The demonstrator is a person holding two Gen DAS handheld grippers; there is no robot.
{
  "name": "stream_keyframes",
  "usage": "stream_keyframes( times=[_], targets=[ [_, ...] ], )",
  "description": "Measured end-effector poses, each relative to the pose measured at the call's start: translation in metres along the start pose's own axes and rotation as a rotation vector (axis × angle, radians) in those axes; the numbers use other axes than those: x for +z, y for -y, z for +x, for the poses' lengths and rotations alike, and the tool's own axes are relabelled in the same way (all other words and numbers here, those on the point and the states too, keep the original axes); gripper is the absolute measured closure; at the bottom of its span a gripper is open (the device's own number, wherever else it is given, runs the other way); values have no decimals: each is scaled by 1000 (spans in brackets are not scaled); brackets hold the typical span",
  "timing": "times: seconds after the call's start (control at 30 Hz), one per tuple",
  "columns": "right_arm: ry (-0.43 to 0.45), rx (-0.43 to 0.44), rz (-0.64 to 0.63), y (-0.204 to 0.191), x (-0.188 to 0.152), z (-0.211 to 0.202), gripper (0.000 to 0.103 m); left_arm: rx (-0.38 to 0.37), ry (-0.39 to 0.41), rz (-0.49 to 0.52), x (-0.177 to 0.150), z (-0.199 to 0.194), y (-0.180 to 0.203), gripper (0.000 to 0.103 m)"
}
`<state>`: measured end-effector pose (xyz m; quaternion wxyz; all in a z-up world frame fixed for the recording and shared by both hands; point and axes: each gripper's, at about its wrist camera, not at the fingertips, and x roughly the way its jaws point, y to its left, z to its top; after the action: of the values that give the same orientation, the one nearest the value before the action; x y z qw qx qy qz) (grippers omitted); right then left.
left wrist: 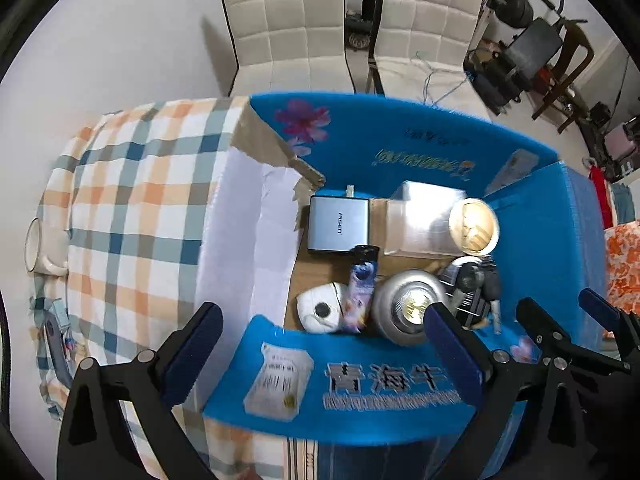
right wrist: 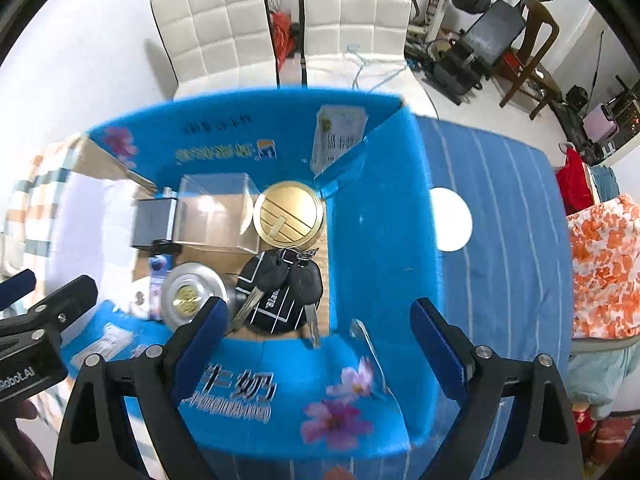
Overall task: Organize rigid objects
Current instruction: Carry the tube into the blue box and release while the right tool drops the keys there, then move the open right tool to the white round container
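Both tongs, left (left wrist: 322, 354) and right (right wrist: 318, 346), gape wide over the blue carton (left wrist: 400, 140), gripping nothing. Inside lie a silver box (left wrist: 338, 224) marked "PISEN", a gold-lidded tin (right wrist: 288, 212) and car keys (right wrist: 294, 276). "Robot.AI" marks the left tool.

Open blue cardboard box (left wrist: 400, 152) holding a silver charger (left wrist: 338, 224) lying flat, clear plastic case (left wrist: 420, 216), upright gold-lidded jar (right wrist: 288, 212), silver round tin (left wrist: 408, 304), black car keys (right wrist: 296, 276), white round gadget (left wrist: 320, 312)
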<state>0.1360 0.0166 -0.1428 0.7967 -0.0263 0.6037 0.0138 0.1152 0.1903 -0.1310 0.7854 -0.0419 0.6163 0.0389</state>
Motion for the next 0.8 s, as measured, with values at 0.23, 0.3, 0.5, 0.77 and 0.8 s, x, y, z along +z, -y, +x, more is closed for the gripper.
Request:
stream_keyframes(
  times=[0.23, 0.3, 0.5, 0.77, 0.8],
  targets=[
    [82, 86, 3, 13, -26, -73, 8, 0, 72, 7, -18, -53, 7, 0],
    [98, 103, 9, 16, -36, -89, 8, -3, 85, 5, -26, -66, 9, 0],
    [128, 147, 32, 32, -51, -122, 8, -36, 125, 16, -36, -97, 17, 0],
    [152, 124, 150, 85, -49, -133, 8, -70, 162, 61, -35, -112, 48, 0],
    [159, 102, 182, 96, -48, -130, 8, -73, 165, 63, -34, -110, 53, 0]
  ],
)
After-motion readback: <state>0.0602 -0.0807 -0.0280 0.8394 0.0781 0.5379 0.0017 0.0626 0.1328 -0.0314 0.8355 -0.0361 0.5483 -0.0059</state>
